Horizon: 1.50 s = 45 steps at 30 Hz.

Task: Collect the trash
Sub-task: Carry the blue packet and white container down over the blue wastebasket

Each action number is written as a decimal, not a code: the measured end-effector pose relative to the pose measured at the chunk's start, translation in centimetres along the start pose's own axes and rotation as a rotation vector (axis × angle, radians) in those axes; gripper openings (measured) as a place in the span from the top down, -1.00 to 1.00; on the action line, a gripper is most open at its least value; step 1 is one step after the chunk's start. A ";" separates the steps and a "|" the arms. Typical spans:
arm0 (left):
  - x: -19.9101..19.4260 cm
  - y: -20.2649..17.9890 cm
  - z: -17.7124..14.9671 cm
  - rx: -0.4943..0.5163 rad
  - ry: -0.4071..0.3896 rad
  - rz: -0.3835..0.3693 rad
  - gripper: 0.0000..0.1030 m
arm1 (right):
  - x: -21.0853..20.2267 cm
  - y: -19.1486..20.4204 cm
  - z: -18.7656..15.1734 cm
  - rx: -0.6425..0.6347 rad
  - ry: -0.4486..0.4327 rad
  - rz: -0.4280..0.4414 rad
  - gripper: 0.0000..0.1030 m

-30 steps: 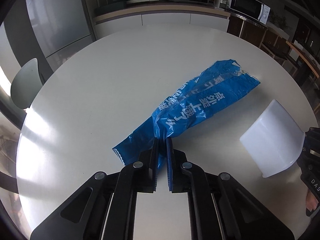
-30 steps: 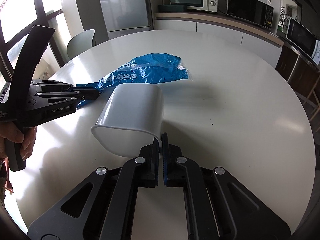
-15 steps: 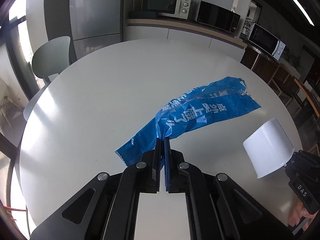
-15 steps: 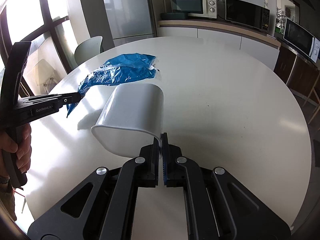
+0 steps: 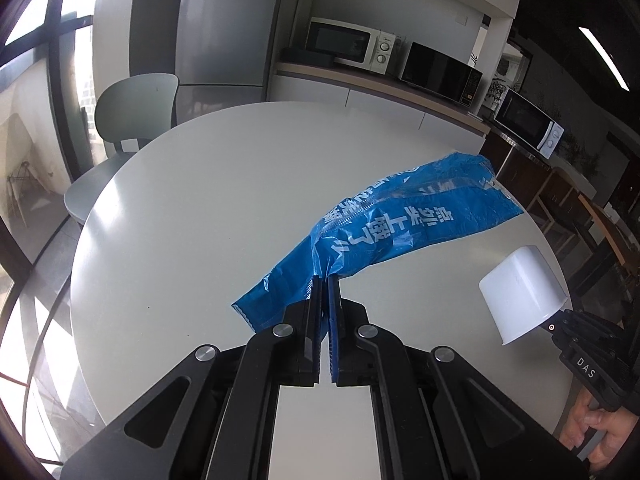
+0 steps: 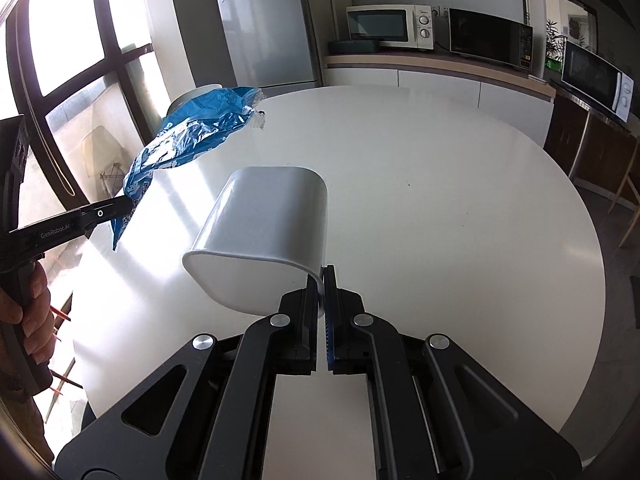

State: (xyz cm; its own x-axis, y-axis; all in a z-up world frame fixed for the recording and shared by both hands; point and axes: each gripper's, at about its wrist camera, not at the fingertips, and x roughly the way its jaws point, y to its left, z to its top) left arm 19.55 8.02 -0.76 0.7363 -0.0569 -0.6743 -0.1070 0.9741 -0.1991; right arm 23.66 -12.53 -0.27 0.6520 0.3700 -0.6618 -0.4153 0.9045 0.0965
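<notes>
Each fisheye rides own hand-held gripper, looking forward-down across round tabletop (image 5: 192, 216) toward microwaves (image 6: 390, 26); both views share tabletop, blue bag (image 5: 404, 224), white bin (image 6: 268, 232).

Round white table (image 5: 192, 216) fills the centre of both views. Grey-green chair (image 5: 132, 120), middle left of the left wrist view, stands at the table's edge. Steel fridge (image 6: 264, 28), upper centre-left of the right wrist view. Counter (image 6: 440, 64) along the upper right carries a white microwave (image 6: 390, 26), a black microwave (image 6: 490, 42) just beside it, and a third microwave (image 6: 596, 80) at far right. Dark-framed window (image 6: 60, 60), upper left.
</notes>
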 end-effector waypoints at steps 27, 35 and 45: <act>-9.3 -2.6 -12.9 0.086 0.026 -0.012 0.96 | -14.0 -0.9 -11.5 -0.029 -0.065 0.003 0.95; -10.0 -2.2 -17.7 0.129 0.097 0.003 0.96 | -14.5 -0.9 -16.0 -0.008 0.001 -0.004 0.95; -7.3 -3.3 -23.4 0.229 0.256 -0.039 0.96 | -12.9 -1.2 -22.0 0.010 0.140 -0.016 0.95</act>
State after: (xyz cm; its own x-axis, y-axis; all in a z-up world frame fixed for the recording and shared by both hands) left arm -1.07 0.06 -11.82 0.5419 -0.1202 -0.8318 0.0924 0.9922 -0.0832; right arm 1.79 -23.04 -8.22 0.5637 0.3226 -0.7604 -0.3987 0.9125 0.0915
